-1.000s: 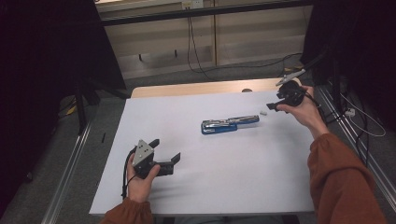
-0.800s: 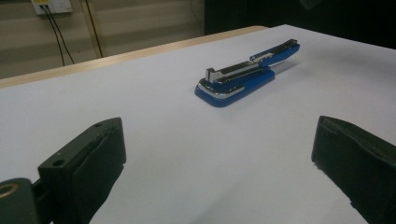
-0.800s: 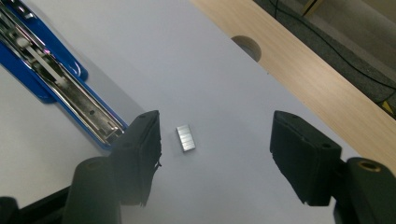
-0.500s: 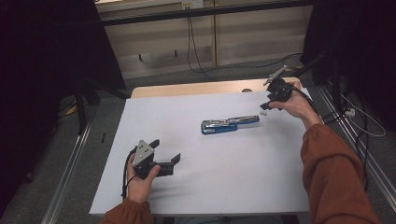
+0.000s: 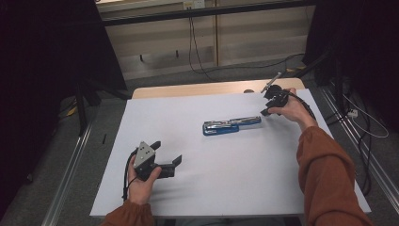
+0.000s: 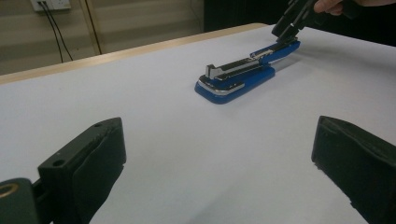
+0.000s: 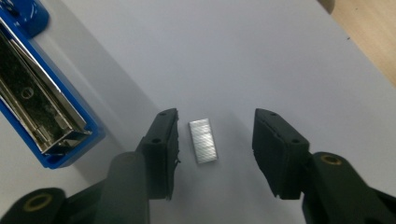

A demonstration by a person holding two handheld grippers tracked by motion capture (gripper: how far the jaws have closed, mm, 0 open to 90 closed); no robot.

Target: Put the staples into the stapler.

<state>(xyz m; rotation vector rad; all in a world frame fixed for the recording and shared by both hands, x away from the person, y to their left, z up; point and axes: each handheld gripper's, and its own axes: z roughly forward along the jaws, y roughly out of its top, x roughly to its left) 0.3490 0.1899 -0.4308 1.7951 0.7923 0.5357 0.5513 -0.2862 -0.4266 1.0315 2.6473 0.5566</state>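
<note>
White bench [image 5: 226,183], dim room behind. Open blue stapler [image 5: 231,125] lying mid-bench. Right tongs [image 7: 214,149] lowered just beyond its far end, jaws just been closing, astride a staple strip [image 7: 202,141] flat on the bench, pads not yet touching. Left tongs [image 5: 165,157] wide, empty, resting near the front edge.

**My table and what lies on it**

A white sheet [image 5: 226,174] covers my wooden table [image 5: 188,89]. The opened blue stapler [image 5: 231,125] lies mid-sheet, toward the far right; a small staple strip [image 7: 203,141] lies just beside its end.
</note>
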